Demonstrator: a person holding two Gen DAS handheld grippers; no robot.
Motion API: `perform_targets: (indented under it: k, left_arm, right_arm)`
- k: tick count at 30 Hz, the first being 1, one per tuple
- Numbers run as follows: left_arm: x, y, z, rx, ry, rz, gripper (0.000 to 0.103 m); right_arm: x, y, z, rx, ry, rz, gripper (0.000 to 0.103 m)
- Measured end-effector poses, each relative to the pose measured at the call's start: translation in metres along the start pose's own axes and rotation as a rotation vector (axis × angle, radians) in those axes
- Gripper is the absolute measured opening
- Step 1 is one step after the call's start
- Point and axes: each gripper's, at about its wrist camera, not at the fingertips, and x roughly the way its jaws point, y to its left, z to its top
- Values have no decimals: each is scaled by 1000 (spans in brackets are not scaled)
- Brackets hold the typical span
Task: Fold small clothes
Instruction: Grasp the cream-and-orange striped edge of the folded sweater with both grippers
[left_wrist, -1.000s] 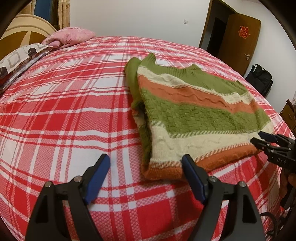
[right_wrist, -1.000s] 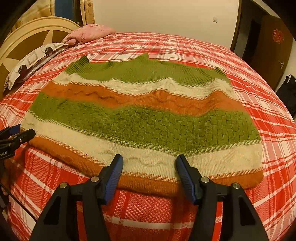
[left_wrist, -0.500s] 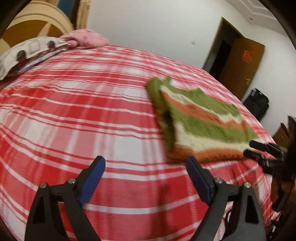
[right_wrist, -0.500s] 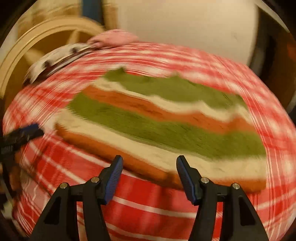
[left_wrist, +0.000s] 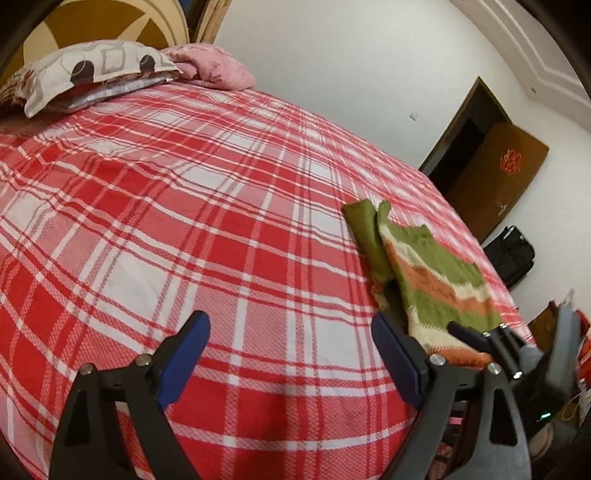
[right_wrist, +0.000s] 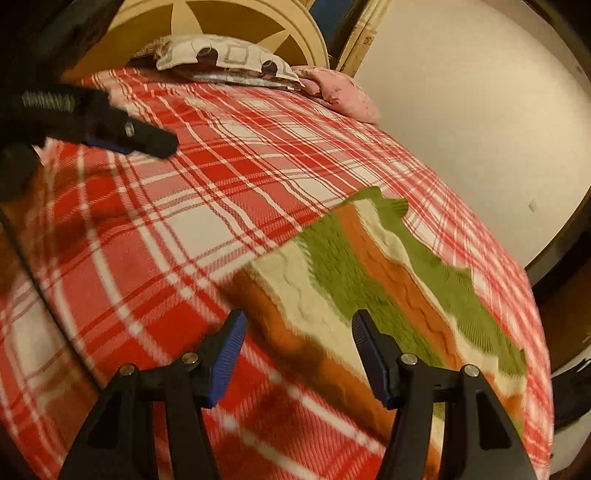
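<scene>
— State of the work?
— The green, orange and cream striped knitted sweater (right_wrist: 373, 284) lay folded on the red-and-white plaid bed cover (left_wrist: 184, 206); probably little remained.
— The tools?
— Left tool (left_wrist: 291, 363) and right tool (right_wrist: 297, 360) were both spread, empty, near the sweater's hem.

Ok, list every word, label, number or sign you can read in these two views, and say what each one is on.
No text can be read in either view.
Red emblem on the brown door: a decorative sign, too small and blurred to read.
Patterned pillow: shapes only, no lettering.
Striped sweater: no label showing.
Left gripper and right gripper: no marking legible.
</scene>
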Motion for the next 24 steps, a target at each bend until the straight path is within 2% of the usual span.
perform_targets:
  k: [5,6,7,8,12,16,19,24]
  left_arm:
    - [4,15,14,-16,10,-56,91]
    - [6,17,17,-17,15,-75,92]
    - [10,18,21,-18,28,-103,92]
    - [12,19,24,-19,39,-116,92]
    - [33,9,43,-4,84,-210,92]
    - [65,-16,61,29,128,-280,92]
    - [96,-40,72,24,187,-360,92]
    - [129,-70,83,66,238,-386,92]
  right_arm:
    - [15,10,6,-28,-16,-53,61]
    - [16,7,5,-1,-11,-44,57]
    - [18,3,5,30,6,-20,33]
    - [19,2,4,43,19,-17,22]
    - [12,0,-2,69,5,6,17]
    - [11,1,-6,77,4,16,17]
    - [13,2,-7,81,6,17,17]
    - [13,-1,-9,103,8,21,17]
